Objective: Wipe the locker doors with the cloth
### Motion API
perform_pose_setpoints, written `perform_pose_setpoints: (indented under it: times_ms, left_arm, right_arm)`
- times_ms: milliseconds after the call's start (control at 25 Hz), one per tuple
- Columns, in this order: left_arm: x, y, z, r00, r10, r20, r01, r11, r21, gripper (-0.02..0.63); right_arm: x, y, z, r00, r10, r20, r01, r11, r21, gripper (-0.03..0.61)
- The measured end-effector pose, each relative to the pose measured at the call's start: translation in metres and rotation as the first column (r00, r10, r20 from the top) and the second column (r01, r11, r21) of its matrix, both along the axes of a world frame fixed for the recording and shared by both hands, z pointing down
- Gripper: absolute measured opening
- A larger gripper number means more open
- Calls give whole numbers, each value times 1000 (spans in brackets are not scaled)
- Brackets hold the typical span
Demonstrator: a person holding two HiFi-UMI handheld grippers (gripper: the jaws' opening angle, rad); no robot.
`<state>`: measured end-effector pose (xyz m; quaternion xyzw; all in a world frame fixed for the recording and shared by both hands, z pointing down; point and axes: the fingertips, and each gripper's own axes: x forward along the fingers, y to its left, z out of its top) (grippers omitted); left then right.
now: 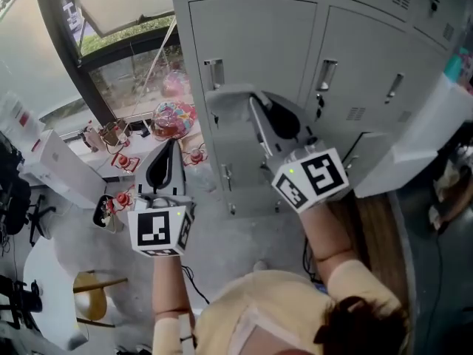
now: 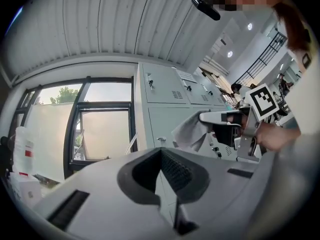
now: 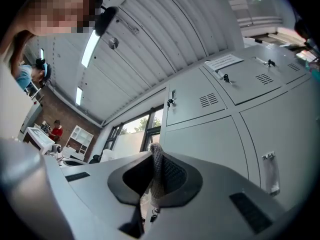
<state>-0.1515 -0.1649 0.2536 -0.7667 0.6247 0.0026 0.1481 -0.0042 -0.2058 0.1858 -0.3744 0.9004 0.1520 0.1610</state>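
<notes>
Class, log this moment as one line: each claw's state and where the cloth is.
left claw: shut, empty | right claw: shut on cloth | cloth: up at locker door, contact unclear

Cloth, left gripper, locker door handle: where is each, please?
cloth (image 2: 190, 134), left gripper view, on its hanging fold.
left gripper (image 1: 172, 145), head view, at the tips of its jaws.
locker door handle (image 1: 214, 73), head view, middle of its plate.
</notes>
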Motion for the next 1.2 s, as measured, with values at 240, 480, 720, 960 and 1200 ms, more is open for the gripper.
perform_pose_setpoints:
  times_ms: [240, 480, 720, 960, 1200]
  left_arm:
    - [0, -26, -15, 998, -56, -20, 56, 997, 42, -15]
    - [-13, -46, -23, 997, -71, -27, 72, 996, 53, -15]
    - [-39, -70, -28, 998, -60, -30, 61, 997, 48, -15]
    - [-45, -88, -36, 999, -34, -23, 36, 998, 59, -15]
    - [-46, -99, -39, 999, -18, -38, 20, 998, 68, -15]
  right_arm:
    - [-9, -26, -22, 997, -69, 23, 67, 996, 64, 18]
    - [-27, -48, -39, 994, -91, 64, 84, 991, 100, 18]
    - [-46, -76, -49, 996, -18, 92, 6, 992, 128, 18]
    - [-59, -98, -55, 996, 62, 65, -73, 982, 172, 18]
    - [-71, -106, -57, 991, 131, 29, -134, 967, 215, 18]
